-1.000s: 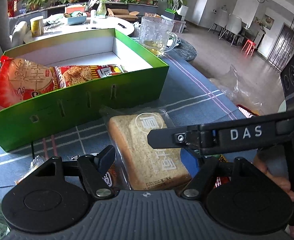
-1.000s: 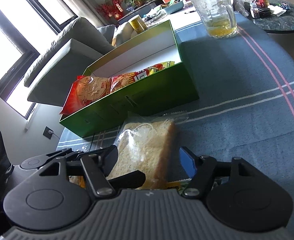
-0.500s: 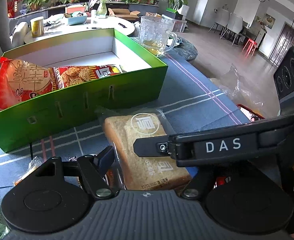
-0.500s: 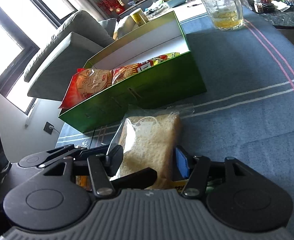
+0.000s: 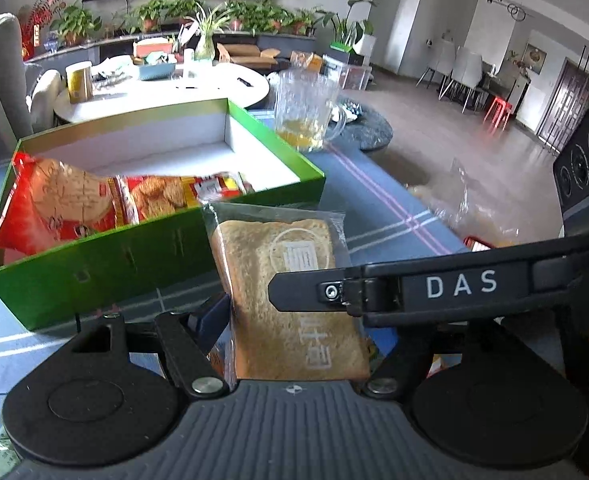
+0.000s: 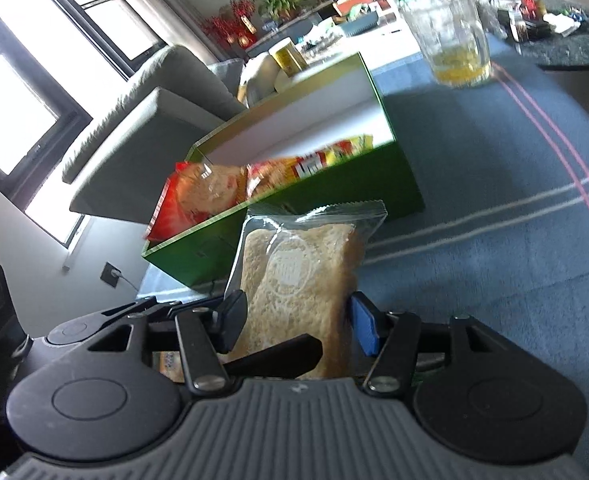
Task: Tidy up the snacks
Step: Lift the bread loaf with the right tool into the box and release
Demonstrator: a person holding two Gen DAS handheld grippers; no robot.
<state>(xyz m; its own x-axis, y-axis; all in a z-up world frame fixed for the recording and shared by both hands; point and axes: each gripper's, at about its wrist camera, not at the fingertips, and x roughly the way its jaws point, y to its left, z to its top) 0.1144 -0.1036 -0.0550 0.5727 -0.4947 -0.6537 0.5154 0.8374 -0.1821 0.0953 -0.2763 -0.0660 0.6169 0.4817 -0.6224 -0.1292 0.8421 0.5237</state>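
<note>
Since a second ago: bread packet (image 6: 300, 280) has come up off the surface (image 6: 494, 264) and now stands tilted in front of the green box (image 6: 398, 184); right gripper (image 6: 294, 320) jaws have just been closing, packet between them.

Right gripper: narrowed, dark pad and blue pad pressed on the packet's two sides near its lower end. Holding it.

Left gripper (image 5: 294, 320): about half open, straddling the same packet; in its own view the pads look clear of the wrapper, so no grip. Right gripper's finger crosses over the packet in that view.

Beyond: box with two red snack bags (image 5: 58, 204) crowded at its left end, bare white floor at the right. Further off, glass mug (image 5: 306, 116) with some yellow liquid, just past the box corner.

Risks, as judged:
- grip low on a soft slice; top could flop or the slick wrapper slide out
- squeeze may crush the bread
- packet could catch the near wall of the box if carried low
- two grippers close together, could knock
</note>
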